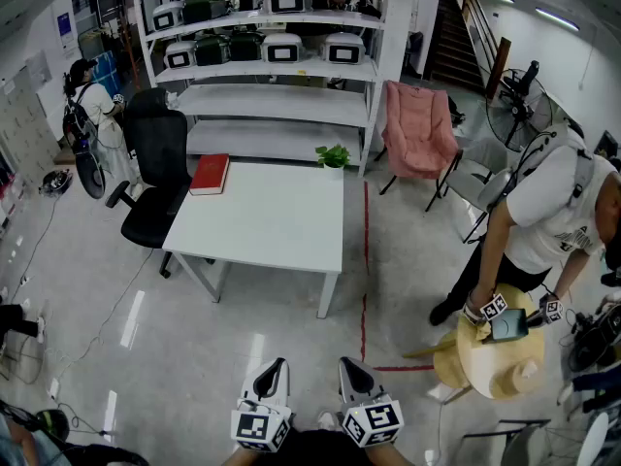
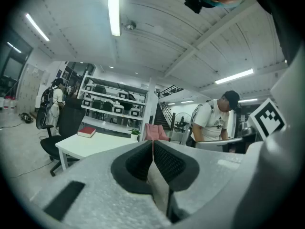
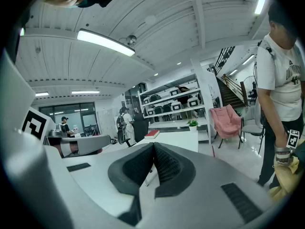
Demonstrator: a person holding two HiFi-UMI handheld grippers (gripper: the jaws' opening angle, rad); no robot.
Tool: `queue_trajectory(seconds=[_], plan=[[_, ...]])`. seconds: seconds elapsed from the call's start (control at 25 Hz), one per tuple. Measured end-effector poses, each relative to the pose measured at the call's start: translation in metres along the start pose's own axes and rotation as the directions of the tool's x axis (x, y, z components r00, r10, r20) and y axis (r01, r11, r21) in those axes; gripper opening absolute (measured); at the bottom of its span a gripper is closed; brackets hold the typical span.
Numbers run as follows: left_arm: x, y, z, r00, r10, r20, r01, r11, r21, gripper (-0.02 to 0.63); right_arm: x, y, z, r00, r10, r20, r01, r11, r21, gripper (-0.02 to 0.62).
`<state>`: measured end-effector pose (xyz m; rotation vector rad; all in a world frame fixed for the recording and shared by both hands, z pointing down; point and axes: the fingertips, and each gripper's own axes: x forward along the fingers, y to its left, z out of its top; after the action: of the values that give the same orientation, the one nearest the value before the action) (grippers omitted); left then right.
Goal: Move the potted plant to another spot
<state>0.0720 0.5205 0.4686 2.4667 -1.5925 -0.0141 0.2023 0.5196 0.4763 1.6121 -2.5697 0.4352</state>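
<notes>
A small green potted plant (image 1: 333, 156) stands at the far right corner of the white table (image 1: 262, 223). It shows small in the left gripper view (image 2: 135, 133) and in the right gripper view (image 3: 192, 124). My left gripper (image 1: 276, 368) and right gripper (image 1: 351, 367) are held low at the bottom of the head view, well short of the table. Both are shut with nothing between their jaws. In its own view the left gripper (image 2: 152, 143) has its pads pressed together, and so has the right gripper (image 3: 153, 145).
A red book (image 1: 210, 174) lies at the table's far left corner. A black office chair (image 1: 155, 178) stands left of the table, a pink chair (image 1: 419, 132) to its right, white shelves (image 1: 277, 56) behind. A person (image 1: 548, 223) bends over a round wooden stool (image 1: 495, 357) at right.
</notes>
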Motion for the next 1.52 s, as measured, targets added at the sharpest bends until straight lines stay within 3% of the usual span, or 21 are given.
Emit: queue_trajectory(seconds=[0.52,1.52], plan=[[0.004,0.004,0.001,1.000,-0.007,0.003,0.007,1.000,-0.005,0.023,0.007,0.003,-0.002,1.000,0.006,-0.008,-0.006,1.000,-0.002,0.012],[-0.030,0.089,-0.008,0.999,-0.044,-0.018,0.043,0.998,-0.041,0.023,0.061,0.074,-0.019,0.999,-0.040,0.006,0.040,0.999,0.005,0.012]])
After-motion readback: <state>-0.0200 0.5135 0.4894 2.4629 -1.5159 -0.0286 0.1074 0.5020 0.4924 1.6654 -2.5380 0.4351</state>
